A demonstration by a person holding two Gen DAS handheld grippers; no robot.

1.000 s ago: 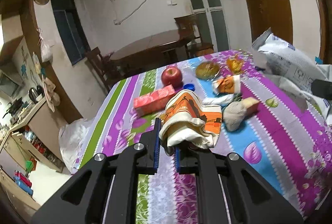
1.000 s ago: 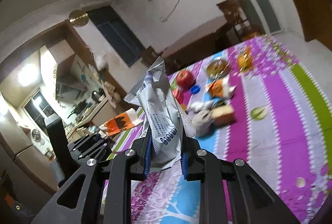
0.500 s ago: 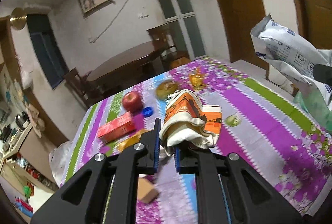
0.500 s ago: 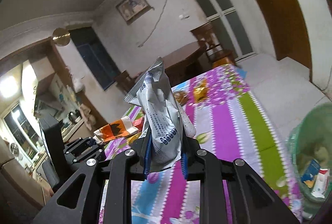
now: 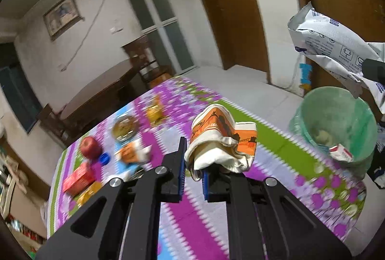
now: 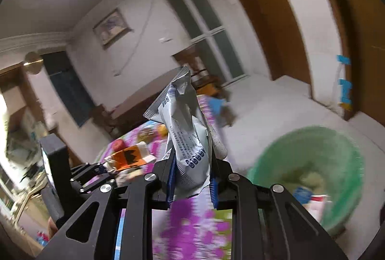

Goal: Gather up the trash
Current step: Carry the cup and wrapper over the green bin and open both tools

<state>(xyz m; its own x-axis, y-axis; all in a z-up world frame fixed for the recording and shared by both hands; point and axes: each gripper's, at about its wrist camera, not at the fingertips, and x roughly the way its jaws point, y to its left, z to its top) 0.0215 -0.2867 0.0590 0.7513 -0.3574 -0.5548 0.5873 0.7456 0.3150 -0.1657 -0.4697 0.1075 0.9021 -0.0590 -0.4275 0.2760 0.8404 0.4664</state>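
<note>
My left gripper (image 5: 193, 174) is shut on a crumpled orange-and-white paper wrapper (image 5: 222, 139), held above the table's right side. My right gripper (image 6: 191, 184) is shut on a white-and-grey plastic snack bag (image 6: 189, 137) that stands upright between the fingers; the bag also shows at the right edge of the left wrist view (image 5: 336, 43). A green-lined trash bin (image 5: 336, 122) stands on the floor beside the table's right edge, with scraps and a small carton inside; in the right wrist view it (image 6: 310, 168) is low and to the right of the bag.
The table has a purple, green and blue striped cloth (image 5: 276, 142). On its far left lie a red apple (image 5: 90, 146), a blue cap (image 5: 104, 158), a red box (image 5: 79, 177), an orange wrapper (image 5: 131, 154) and a bowl (image 5: 125, 127). A dark dining table (image 5: 101, 91) stands behind.
Both grippers have swung right with their loads, from over the table's middle to its right edge. The green bin has come into view beside them.
</note>
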